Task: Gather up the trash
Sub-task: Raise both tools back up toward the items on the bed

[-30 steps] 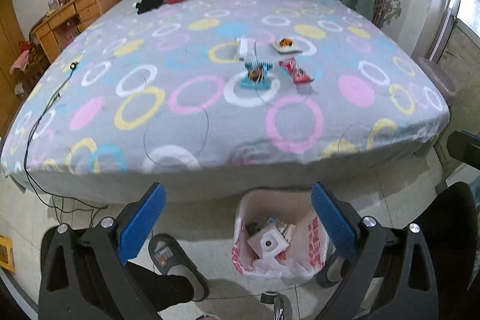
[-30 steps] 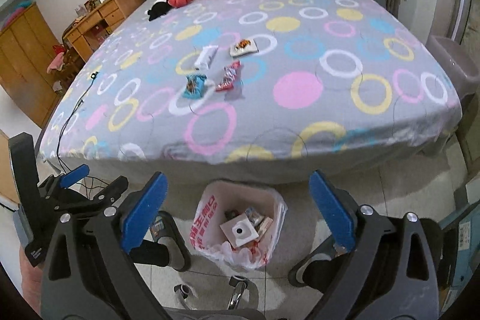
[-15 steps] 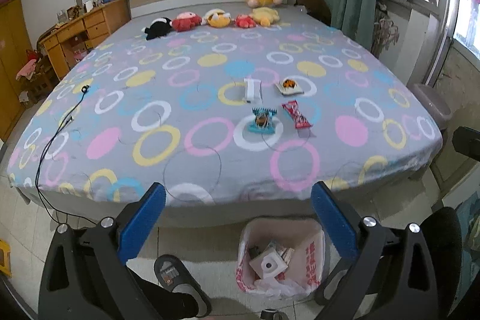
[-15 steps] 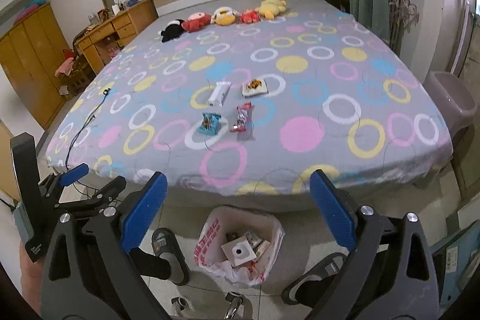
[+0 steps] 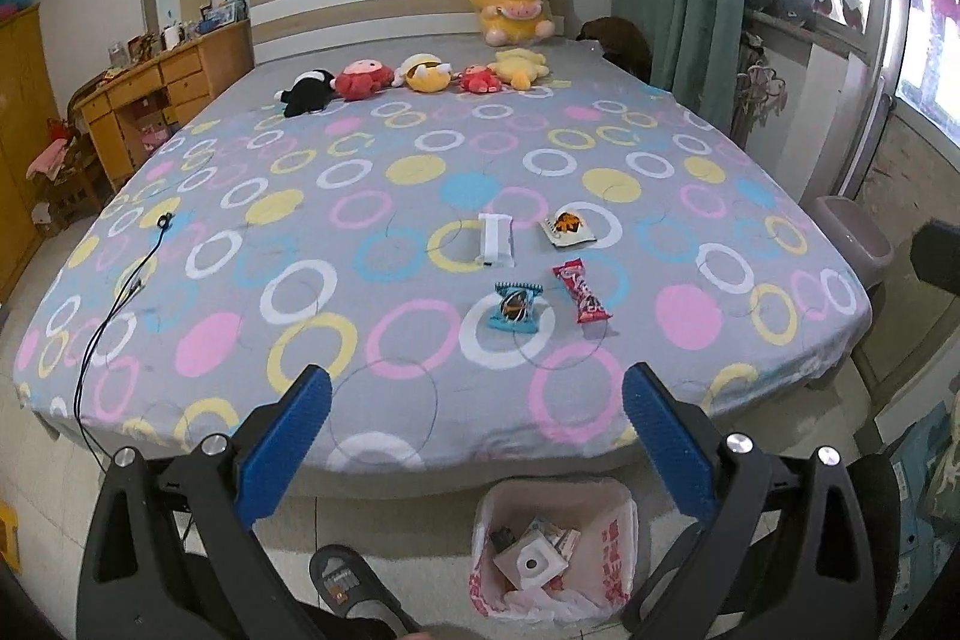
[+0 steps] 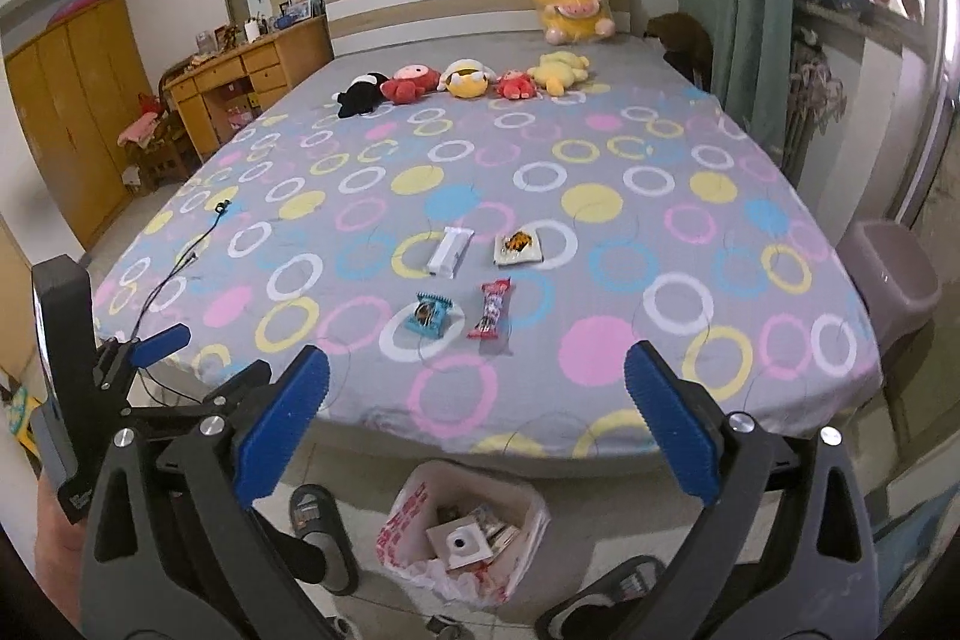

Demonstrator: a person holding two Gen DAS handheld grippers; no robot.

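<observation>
Judging by the part-filled trash bag (image 5: 555, 550) at 6 o'clock, you have 4 wrappers (image 5: 515, 307) left on the bed (image 5: 360, 196); both grippers' fingers (image 5: 663, 445) stand apart, empty.

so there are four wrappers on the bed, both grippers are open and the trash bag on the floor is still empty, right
Not quite: the trash bag is not empty. The left wrist view shows a white box and other scraps inside it. The rest holds: four wrappers lie on the bed, and the left gripper and right gripper are both open.
</observation>
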